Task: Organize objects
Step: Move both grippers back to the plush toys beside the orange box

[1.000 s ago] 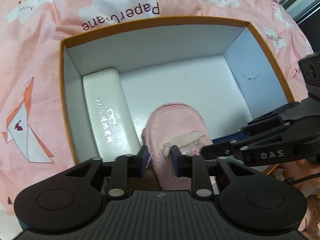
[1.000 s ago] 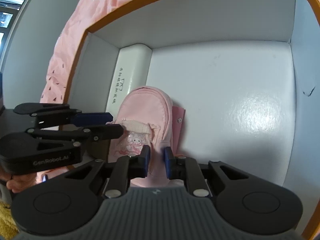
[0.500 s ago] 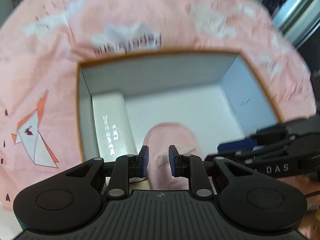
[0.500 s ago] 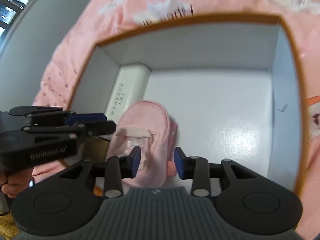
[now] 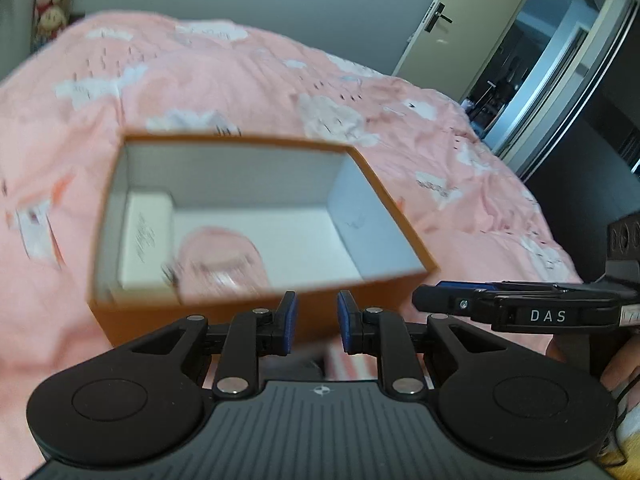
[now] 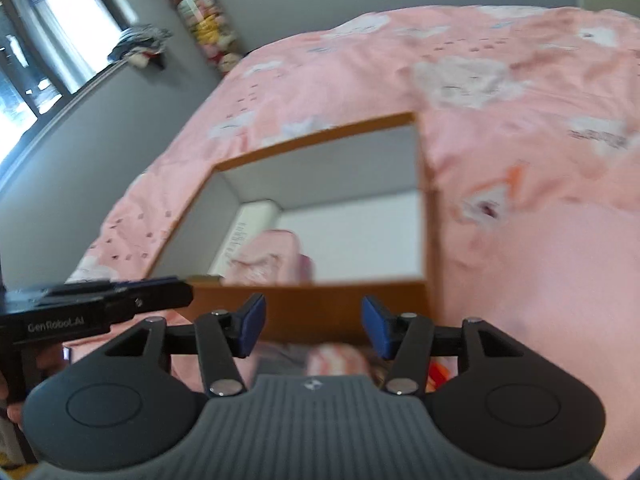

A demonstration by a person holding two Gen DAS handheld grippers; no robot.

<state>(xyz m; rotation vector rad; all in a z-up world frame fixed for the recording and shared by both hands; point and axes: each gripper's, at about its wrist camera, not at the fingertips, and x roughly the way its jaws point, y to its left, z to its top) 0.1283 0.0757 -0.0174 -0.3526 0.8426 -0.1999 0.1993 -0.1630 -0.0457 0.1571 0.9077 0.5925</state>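
Observation:
An orange box with a white inside [image 5: 384,184] [image 6: 304,308] sits on the pink bed. In it lie a pink pouch [image 5: 224,268] [image 6: 272,256] and a white case [image 5: 140,236] [image 6: 248,232] along its left wall. My left gripper [image 5: 313,322] is open and empty, pulled back in front of the box's near wall. My right gripper [image 6: 313,326] is open wider and empty, also in front of the near wall. Each gripper shows at the side of the other's view.
The pink patterned bedspread [image 5: 240,80] [image 6: 520,120] surrounds the box. A door [image 5: 448,32] and dark opening are at the back right. A window [image 6: 48,40] and shelf of toys [image 6: 204,20] stand beyond the bed. Striped cloth [image 6: 340,360] lies under the grippers.
Both grippers let go of the pink pouch, opened, and drew back and up out of the box. The pouch stays inside next to the white case.

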